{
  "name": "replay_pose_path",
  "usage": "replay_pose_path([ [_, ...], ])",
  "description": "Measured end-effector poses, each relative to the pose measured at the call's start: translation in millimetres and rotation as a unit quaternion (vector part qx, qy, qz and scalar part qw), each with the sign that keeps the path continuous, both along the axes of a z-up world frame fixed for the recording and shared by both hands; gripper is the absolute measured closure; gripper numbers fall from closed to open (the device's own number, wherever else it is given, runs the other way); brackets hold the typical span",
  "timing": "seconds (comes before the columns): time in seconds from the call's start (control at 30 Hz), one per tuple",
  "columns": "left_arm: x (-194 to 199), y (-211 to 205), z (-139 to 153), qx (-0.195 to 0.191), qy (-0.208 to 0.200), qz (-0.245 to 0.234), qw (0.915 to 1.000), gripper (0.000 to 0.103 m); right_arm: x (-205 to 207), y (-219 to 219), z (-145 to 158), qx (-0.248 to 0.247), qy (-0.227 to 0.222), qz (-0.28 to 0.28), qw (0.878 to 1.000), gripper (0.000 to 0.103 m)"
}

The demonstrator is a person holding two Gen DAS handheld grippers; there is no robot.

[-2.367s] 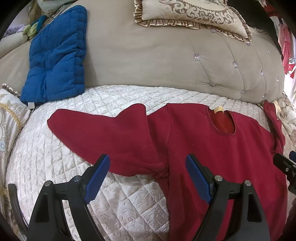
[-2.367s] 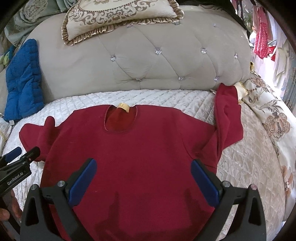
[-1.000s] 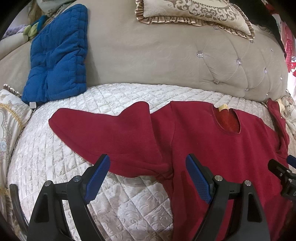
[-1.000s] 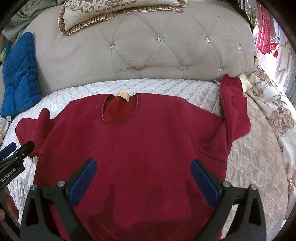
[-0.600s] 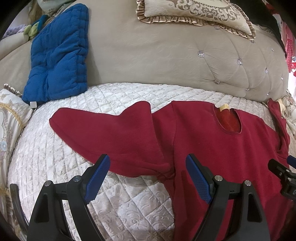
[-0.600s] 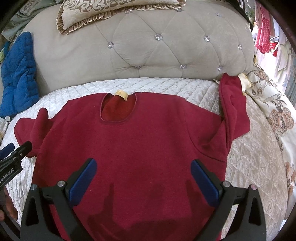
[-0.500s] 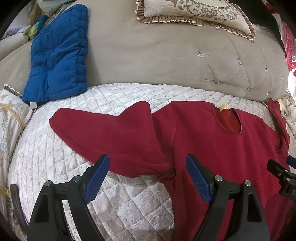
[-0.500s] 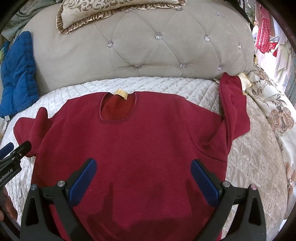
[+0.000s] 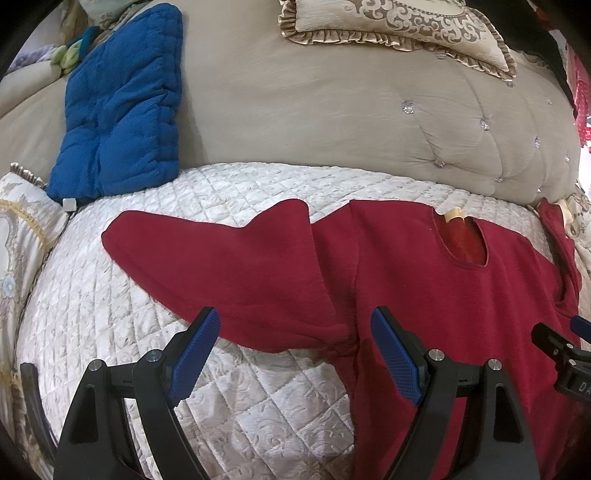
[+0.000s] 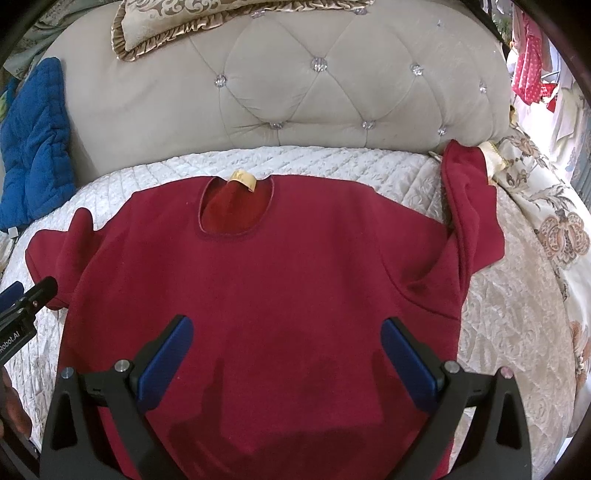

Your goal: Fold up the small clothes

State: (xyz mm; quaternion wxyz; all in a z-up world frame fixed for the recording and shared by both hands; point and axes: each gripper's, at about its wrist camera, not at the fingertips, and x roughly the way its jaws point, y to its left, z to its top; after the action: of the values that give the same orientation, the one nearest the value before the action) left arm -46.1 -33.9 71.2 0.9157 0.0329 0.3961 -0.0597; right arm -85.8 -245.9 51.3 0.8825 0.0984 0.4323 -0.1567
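A dark red long-sleeved top (image 10: 266, 280) lies flat, front up, on the quilted cream bed cover (image 10: 509, 332), neck hole and tan label toward the headboard. Its left sleeve (image 9: 221, 266) spreads out sideways with a fold near the shoulder. The right sleeve (image 10: 469, 210) runs up toward the headboard, crumpled. My left gripper (image 9: 295, 350) hovers open over the left armpit. My right gripper (image 10: 288, 358) hovers open above the lower chest. Neither holds any cloth.
A tufted beige headboard (image 10: 295, 92) rises behind the bed, with a frilled patterned cushion (image 9: 399, 22) on top. A blue quilted pad (image 9: 118, 103) leans at the back left. Floral bedding (image 10: 554, 229) lies along the right side.
Both views have drifted slightly; the top looks a little nearer and more centred in the right wrist view. The garment has not been moved. Both grippers stayed open.
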Motion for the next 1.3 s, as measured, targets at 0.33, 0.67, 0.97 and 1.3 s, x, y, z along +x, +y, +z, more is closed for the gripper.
replay_pose_path([
  [0.33,0,2,-1,0.0,0.003,0.001,1.0,0.038,4,2,-3,0.002,0.002,0.002,1.0,0.0],
  [0.67,3,3,-4,0.002,0.008,0.007,0.9999,0.038,8,7,-4,0.001,0.006,0.009,1.0,0.0],
  [0.97,4,9,-6,0.006,0.013,0.019,0.9997,0.038,8,7,-5,0.007,0.005,0.009,1.0,0.0],
  [1.3,16,35,-8,-0.012,0.034,0.064,0.9973,0.038,8,7,-4,0.011,0.002,0.013,1.0,0.0],
])
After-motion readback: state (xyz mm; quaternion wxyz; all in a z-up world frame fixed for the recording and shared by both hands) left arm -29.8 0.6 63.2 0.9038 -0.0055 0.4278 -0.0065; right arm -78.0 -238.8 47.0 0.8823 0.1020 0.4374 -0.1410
